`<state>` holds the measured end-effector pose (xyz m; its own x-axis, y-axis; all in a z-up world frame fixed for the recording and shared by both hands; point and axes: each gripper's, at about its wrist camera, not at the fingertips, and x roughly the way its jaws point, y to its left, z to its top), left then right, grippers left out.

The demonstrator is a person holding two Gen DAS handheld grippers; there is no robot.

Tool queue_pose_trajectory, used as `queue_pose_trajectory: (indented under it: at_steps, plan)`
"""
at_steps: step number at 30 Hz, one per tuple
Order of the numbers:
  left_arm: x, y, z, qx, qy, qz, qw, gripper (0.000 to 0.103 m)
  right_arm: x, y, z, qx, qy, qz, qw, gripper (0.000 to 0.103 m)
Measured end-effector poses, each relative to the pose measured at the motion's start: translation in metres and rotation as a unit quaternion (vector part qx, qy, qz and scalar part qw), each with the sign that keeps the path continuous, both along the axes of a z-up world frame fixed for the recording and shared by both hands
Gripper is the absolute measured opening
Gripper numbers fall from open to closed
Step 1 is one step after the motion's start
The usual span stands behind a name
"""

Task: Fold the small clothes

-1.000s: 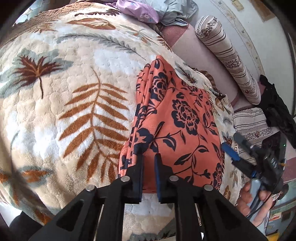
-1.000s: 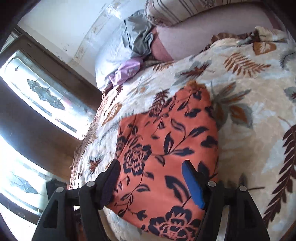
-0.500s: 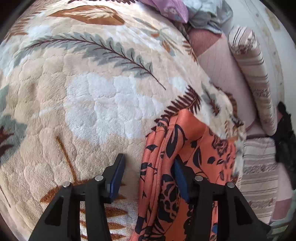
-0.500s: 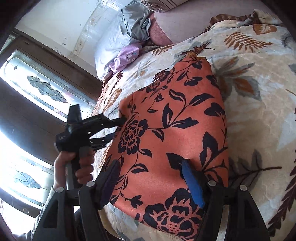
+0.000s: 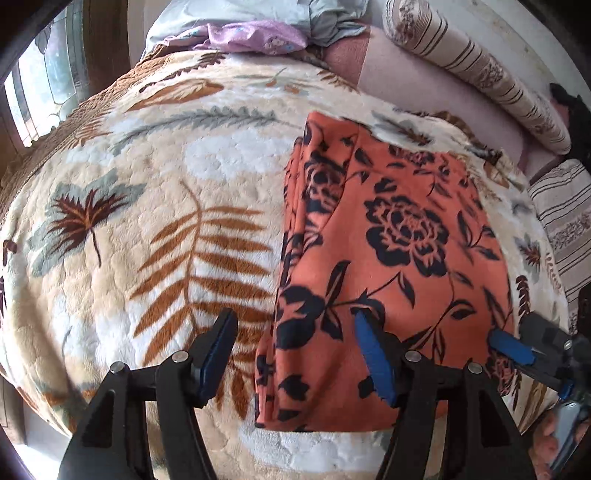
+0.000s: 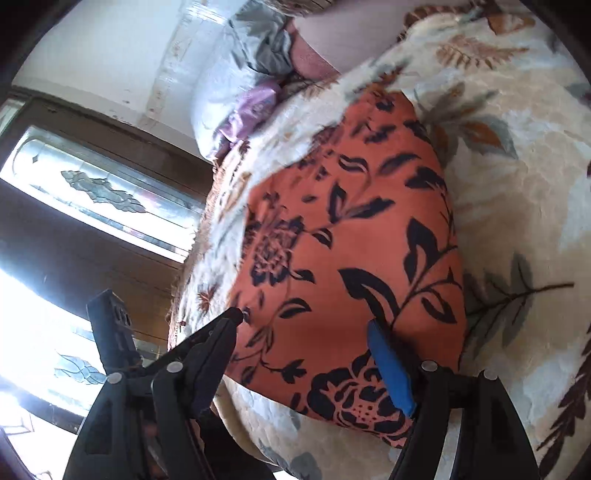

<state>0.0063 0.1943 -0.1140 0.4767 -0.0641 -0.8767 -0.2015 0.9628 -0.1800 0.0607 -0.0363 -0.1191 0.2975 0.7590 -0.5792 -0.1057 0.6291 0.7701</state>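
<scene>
Bed, covered by a plush cream blanket printed with rust fern fronds, grey-green leaves and dark maple leaves; the blanket runs to the near edge in both views. Far end of bed: a pale grey pillow with a lilac garment lying against it, a pink sheet beyond the blanket, and a striped bolster set against a white wall; a second striped cushion at the right edge of the left view, a black item behind it too cut off to identify. Room: dark wood frames holding patterned glass panes, strongly backlit. Cloth, orange with black roses and leaves, folded to a rough rectangle, layered edges stacked along its left side, lying flat on the blanket towards the near right of the bed. Left claw: spread wide, low over the near edge, one finger above bare blanket, the other above the cloth's near left part; holds nothing. Right claw: spread wide, holds nothing, straddling the cloth's near end, blue-padded finger over the fabric, black finger at its left edge; whether either touches cannot be told. Its blue tip also shows in the left view, at the cloth's near right corner. No legible writing or labels.
</scene>
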Motion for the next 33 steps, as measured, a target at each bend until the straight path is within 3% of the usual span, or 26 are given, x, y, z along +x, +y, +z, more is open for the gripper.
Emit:
queue_pose_trajectory:
  at_steps: [2,5,9,14,19,24,26,30,33]
  plan:
    - [-0.012,0.0,0.007,-0.009,-0.021,0.01,0.9997,0.067,-0.007,-0.007,0.008,0.02,0.001,-0.014,1.0,0.077]
    - [-0.019,-0.004,0.011,0.0,-0.03,0.006,0.9995,0.067,-0.019,-0.011,0.025,0.014,-0.042,-0.015,0.999,0.081]
    - [-0.021,-0.005,0.01,-0.006,-0.026,0.007,0.9996,0.067,-0.014,-0.014,0.0,-0.002,0.009,-0.017,1.0,0.082]
    - [-0.024,-0.007,0.014,-0.003,-0.032,0.003,0.9995,0.067,-0.023,-0.016,0.025,0.004,-0.03,-0.018,0.999,0.082]
    - [-0.028,-0.003,0.018,-0.004,-0.039,0.002,0.9992,0.067,-0.029,-0.032,0.022,-0.006,-0.027,-0.043,0.999,0.082]
    - [-0.015,0.021,0.024,-0.073,-0.063,0.005,0.9953,0.079,-0.022,-0.059,0.014,-0.017,-0.017,-0.066,0.997,0.082]
    - [-0.001,0.031,0.024,-0.105,-0.068,0.008,0.9921,0.08,-0.009,-0.068,0.01,-0.015,-0.012,-0.074,0.997,0.082]
    - [0.038,0.04,0.01,-0.159,-0.041,-0.017,0.9863,0.08,0.032,-0.07,-0.007,0.002,0.012,-0.07,0.997,0.082]
    - [0.059,0.034,-0.007,-0.15,-0.01,-0.027,0.9882,0.08,0.066,-0.058,-0.029,0.005,0.041,-0.061,0.997,0.082]
